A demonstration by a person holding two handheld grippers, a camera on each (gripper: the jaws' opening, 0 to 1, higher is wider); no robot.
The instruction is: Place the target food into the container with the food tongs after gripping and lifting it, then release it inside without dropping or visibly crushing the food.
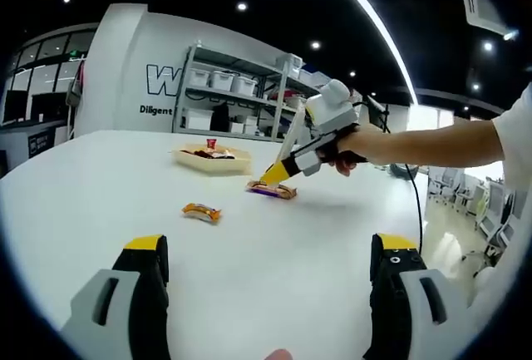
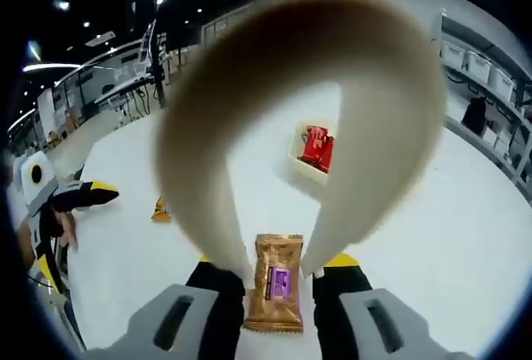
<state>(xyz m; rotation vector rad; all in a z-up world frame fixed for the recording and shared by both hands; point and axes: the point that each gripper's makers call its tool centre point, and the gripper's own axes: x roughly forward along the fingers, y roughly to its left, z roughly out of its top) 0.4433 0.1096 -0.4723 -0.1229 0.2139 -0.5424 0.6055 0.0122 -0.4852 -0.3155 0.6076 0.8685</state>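
Right gripper point(image 2: 278, 281) squeezes tongs point(image 2: 299, 102) astride the brown snack packet point(image 2: 274, 293) on the desk point(image 2: 432, 210), seemingly unlifted; container point(image 2: 312, 156) at 12 o'clock; left gripper point(image 1: 266, 273) jaws spread

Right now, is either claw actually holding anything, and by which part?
The right claw holds beige food tongs near their tips, which flank a brown snack packet. The left claw holds nothing.

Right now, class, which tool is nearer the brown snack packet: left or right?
Right. The right tool holds tongs whose tips flank the packet. The left tool hovers open, well back across the table from it.
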